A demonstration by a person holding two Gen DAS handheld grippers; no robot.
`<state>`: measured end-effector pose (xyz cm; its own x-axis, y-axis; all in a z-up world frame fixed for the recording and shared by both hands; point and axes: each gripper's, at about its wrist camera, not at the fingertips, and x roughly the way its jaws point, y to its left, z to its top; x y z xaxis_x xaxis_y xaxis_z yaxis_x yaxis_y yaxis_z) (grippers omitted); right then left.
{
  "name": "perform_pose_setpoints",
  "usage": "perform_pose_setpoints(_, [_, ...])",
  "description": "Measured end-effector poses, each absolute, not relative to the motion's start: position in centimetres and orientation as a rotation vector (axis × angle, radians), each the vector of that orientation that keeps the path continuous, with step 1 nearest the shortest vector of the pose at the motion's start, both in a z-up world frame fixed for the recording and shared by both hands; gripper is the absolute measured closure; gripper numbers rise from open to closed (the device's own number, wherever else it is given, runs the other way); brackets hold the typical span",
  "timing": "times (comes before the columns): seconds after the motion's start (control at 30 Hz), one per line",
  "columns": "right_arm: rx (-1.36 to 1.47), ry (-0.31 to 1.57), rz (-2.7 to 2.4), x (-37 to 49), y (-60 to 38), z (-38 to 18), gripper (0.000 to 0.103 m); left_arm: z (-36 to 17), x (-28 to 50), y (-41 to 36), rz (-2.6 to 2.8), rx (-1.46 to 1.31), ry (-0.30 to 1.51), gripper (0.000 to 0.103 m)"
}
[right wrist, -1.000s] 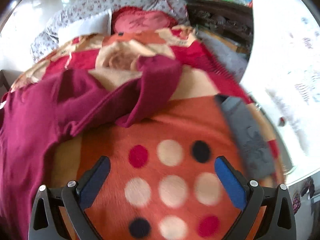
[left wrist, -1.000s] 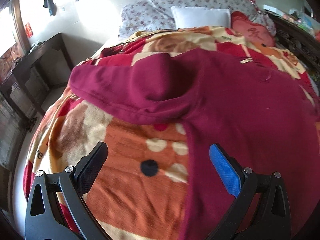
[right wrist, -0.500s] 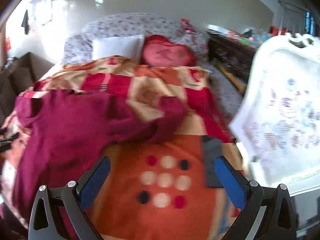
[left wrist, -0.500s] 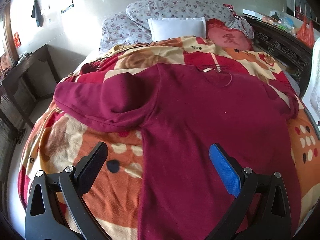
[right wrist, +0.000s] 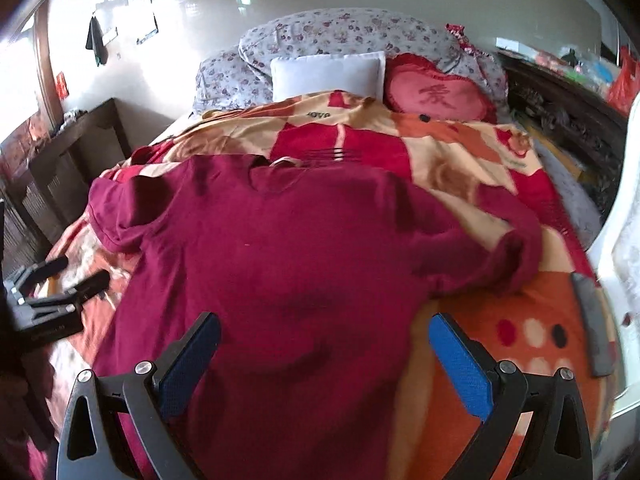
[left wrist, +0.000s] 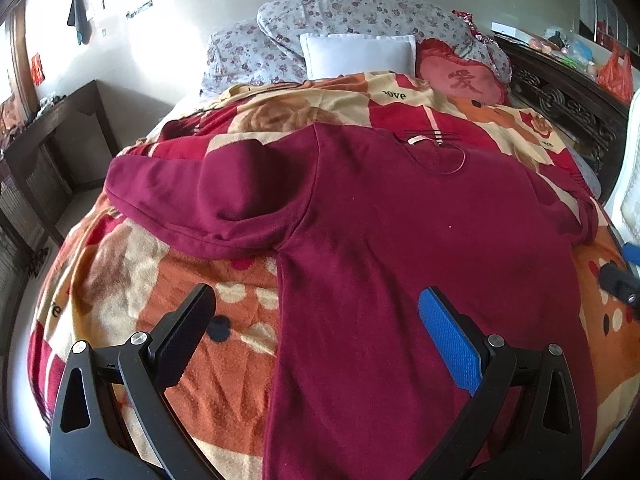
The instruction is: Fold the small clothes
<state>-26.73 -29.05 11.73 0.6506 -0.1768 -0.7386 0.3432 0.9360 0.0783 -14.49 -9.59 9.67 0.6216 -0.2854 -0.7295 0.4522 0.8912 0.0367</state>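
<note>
A maroon sweatshirt is spread flat on the patterned blanket, neckline toward twelve o'clock, sleeves bunched at nine and three. The left gripper and right gripper are held above it, jaws spread, nothing gripped.

Blanket reads "ove", perhaps "love".

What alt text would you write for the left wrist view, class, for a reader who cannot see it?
A maroon shirt lies spread flat on a bed's patterned blanket, collar toward the pillows, one sleeve stretched out to the left. The left gripper hangs open over the shirt's lower edge, holding nothing. The right gripper's tip shows at the right edge.
</note>
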Motion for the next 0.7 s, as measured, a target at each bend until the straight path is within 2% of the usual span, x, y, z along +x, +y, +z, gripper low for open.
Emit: perform_pose_setpoints(0.7, [0.259, 0.835, -0.347, -22.6, -27.6, 10.0, 0.0, 8.8, -13.3, -10.3, -0.432, 0.208, 0.822, 0.001])
